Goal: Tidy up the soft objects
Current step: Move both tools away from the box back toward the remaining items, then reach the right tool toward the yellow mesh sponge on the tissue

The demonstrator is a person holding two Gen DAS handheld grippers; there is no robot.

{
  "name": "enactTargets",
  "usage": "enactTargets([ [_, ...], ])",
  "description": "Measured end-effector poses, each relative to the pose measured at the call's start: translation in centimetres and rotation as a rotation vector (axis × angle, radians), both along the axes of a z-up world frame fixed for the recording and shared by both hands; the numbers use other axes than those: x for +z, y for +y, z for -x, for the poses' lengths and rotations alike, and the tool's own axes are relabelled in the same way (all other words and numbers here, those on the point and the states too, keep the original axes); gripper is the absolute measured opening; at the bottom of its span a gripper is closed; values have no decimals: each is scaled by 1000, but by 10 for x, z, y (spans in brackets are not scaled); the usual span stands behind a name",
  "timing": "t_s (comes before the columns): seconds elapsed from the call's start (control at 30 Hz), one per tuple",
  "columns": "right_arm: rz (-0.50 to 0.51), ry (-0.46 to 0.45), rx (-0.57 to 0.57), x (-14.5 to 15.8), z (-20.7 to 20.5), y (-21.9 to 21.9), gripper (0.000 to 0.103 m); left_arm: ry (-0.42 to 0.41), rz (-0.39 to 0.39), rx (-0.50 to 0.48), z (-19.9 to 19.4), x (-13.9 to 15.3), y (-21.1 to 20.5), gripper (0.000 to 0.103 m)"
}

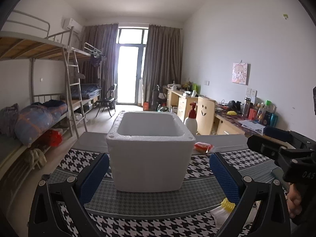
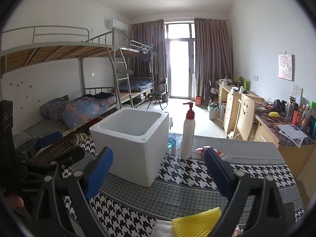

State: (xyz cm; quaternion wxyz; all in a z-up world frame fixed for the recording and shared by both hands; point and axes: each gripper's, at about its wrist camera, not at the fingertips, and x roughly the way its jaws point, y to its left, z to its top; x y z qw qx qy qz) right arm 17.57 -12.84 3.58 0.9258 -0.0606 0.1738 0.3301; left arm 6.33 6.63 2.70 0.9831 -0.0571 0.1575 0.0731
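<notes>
A white foam box stands open and looks empty on the houndstooth cloth; it also shows in the right wrist view. My left gripper is open and empty, its fingers either side of the box's near wall. My right gripper is open and empty, just right of the box. A yellow foam net lies below it on a white piece; it also shows in the left wrist view. A red-orange packet lies behind the box to the right.
A white pump bottle with a red top stands right of the box. The right gripper's body is at the right of the left view. Bunk beds stand left, desks right.
</notes>
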Motion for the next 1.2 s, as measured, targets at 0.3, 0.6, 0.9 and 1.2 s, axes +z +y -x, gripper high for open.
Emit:
enactTargets([
  [0.3, -3, 7, -36, -8, 4, -10, 95, 21, 1, -69, 0, -12, -9, 102],
  [0.6, 8, 26, -74, -24, 8, -22, 95, 35, 10, -107, 2, -21, -17, 102],
  [0.9, 0, 55, -113, -32, 5, -32, 95, 61, 14, -148, -2, -28, -27, 102],
  [1.2, -14, 77, -149, -36, 1, -44, 95, 93, 26, -197, -11, -34, -42, 102],
])
